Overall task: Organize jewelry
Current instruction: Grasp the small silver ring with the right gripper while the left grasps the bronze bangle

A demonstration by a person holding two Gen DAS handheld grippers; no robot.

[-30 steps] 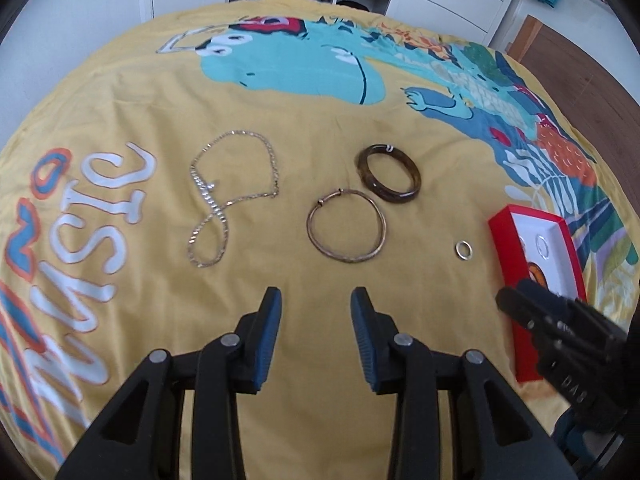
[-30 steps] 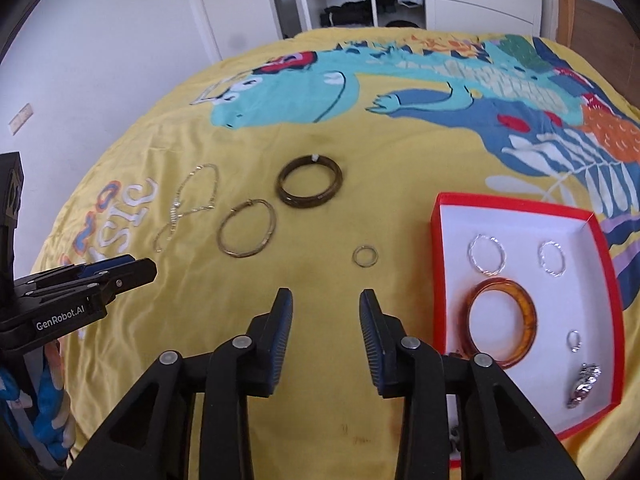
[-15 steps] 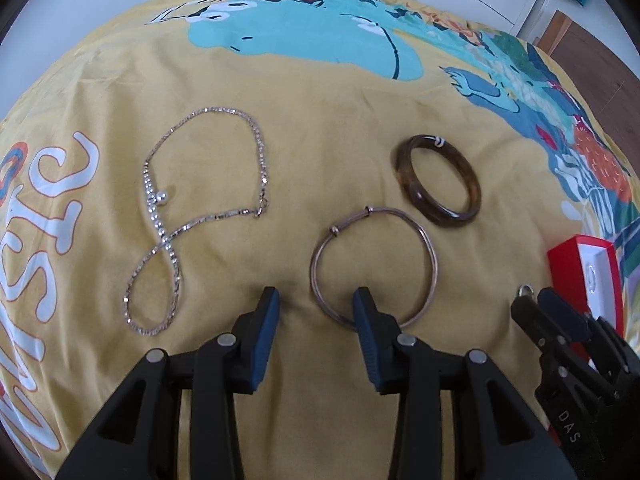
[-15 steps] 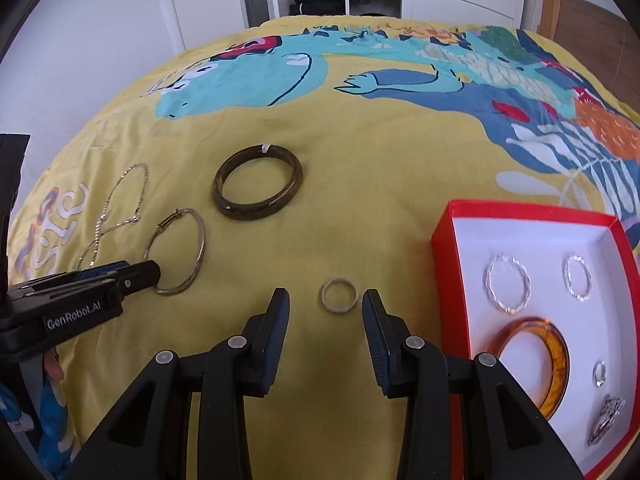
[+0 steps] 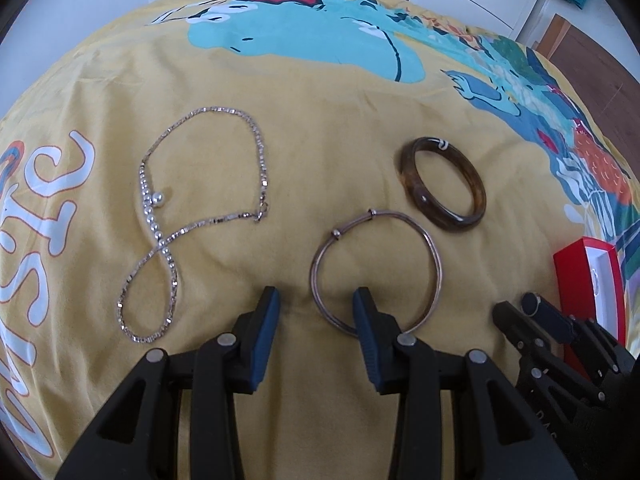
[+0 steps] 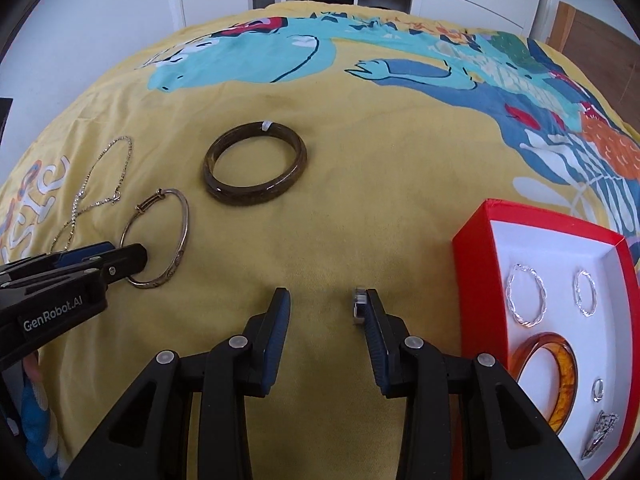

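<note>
Yellow printed bedspread (image 5: 340, 128) under both tongs. My left tongs (image 5: 316, 306) gape astride the thin metal bangle's (image 5: 436, 256) near rim; my right tongs (image 6: 324, 306) gape, small ring (image 6: 359, 305) against the right finger. Red box (image 6: 476, 248) right, brown bangle (image 6: 256, 168) farther, necklace (image 5: 208, 220) left.

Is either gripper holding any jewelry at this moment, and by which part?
Nothing is held. The left gripper is open astride the thin bangle's near rim; the right gripper is open, the small ring leaning against one finger.
</note>
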